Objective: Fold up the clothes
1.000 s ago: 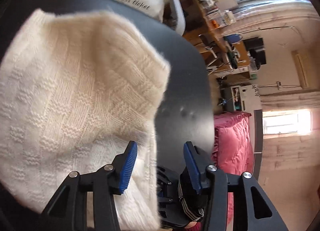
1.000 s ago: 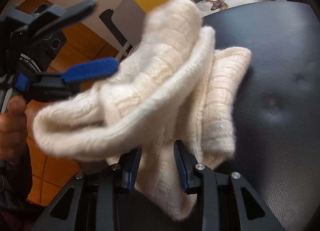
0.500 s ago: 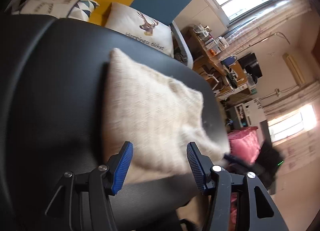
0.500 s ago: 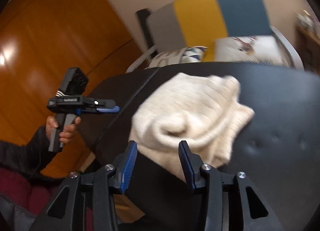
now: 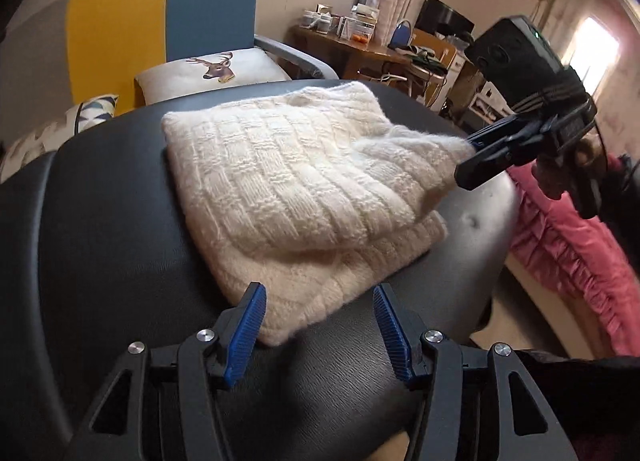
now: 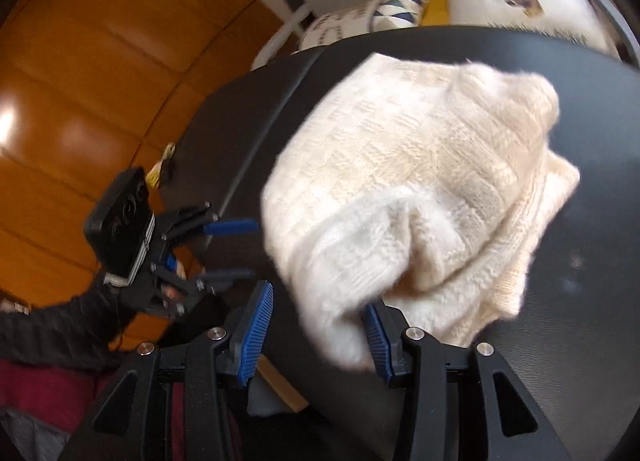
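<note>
A cream knitted sweater [image 5: 288,181] lies folded on the black leather surface [image 5: 100,241]. In the left wrist view my left gripper [image 5: 318,301] stands open at the near edge. The sweater's near corner lies just beyond its fingertips, and no pad presses on it. My right gripper [image 5: 470,159] reaches in from the right at the sweater's far corner. In the right wrist view a thick fold of the sweater [image 6: 420,149] hangs between the open jaws of the right gripper [image 6: 316,301]. It brushes the right pad only. The left gripper [image 6: 240,251] is open and empty there.
A yellow and blue chair [image 5: 160,21] with a deer pillow [image 5: 224,69] stands behind the surface. A cluttered wooden desk [image 5: 360,45] is at the back right, a pink quilt [image 5: 560,241] to the right. An orange wooden wall [image 6: 80,81] is on the left.
The sweater, held up and bunched a second ago, now lies folded on the surface. My left gripper has rolled and drawn back from it. The right jaws have widened.
</note>
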A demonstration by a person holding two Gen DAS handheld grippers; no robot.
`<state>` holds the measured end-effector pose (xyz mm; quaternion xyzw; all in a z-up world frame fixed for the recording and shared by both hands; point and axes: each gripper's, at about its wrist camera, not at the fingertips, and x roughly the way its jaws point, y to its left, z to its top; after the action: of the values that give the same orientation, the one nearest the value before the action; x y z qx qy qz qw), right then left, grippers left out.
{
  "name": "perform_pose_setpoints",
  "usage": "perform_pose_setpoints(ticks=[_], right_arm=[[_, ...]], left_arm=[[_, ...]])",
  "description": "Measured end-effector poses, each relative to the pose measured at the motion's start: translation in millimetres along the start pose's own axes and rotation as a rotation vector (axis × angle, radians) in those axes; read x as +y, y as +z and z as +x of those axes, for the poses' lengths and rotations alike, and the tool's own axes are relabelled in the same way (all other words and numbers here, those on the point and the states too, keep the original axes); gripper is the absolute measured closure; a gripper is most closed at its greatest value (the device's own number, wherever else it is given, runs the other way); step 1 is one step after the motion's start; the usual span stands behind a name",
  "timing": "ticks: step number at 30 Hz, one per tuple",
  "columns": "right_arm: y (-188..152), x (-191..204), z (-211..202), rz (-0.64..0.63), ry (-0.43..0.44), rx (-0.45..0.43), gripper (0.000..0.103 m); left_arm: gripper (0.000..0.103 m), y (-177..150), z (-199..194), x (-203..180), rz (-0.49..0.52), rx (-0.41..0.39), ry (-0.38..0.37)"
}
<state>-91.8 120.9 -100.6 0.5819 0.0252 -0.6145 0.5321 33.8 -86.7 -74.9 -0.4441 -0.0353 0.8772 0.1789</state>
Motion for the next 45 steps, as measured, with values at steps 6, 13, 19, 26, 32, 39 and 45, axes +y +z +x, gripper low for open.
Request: perform_pose_setpoints(ticks=[6, 13, 19, 26, 32, 39, 45], right_arm=[[-7.2, 2.0, 22.7, 0.007, -0.121, 0.014, 0.098], [-25.3, 28.0, -30.4, -0.015, -0.047, -0.168, 0.098], [-77.2, -33.3, 9.4, 0.168, -0.070, -0.086, 0.098], [-83.7, -28.5, -5.4, 0.152, -0.112, -0.194, 0.098], [-67.3, -13.2, -35.0, 0.082, -0.035, -0.156, 0.074], [-35.7, -55.9, -49.0, 0.287, 0.077, -0.466, 0.070], [-17.9, -102.3, -15.9, 0.483, 0.159, -0.497, 0.068]], left_arm=[[0.047, -1.0, 34.6, 0.9, 0.112, 0.058, 0.086], [0.090, -8.6, 37.4, 2.5, 0.248, 0.084, 0.166], [0.092, -16.1, 35.1, -0.9, 0.403, 0.117, 0.179], [0.092, -20.5, 34.2, -0.5, 0.528, 0.188, 0.190], [0.092, -18.1, 37.3, -4.2, 0.572, 0.207, 0.197], [0.092, -8.2, 16.8, 12.7, 0.413, 0.173, 0.089], [0.092, 5.7, -16.5, 27.9, 0.219, 0.056, -0.022]])
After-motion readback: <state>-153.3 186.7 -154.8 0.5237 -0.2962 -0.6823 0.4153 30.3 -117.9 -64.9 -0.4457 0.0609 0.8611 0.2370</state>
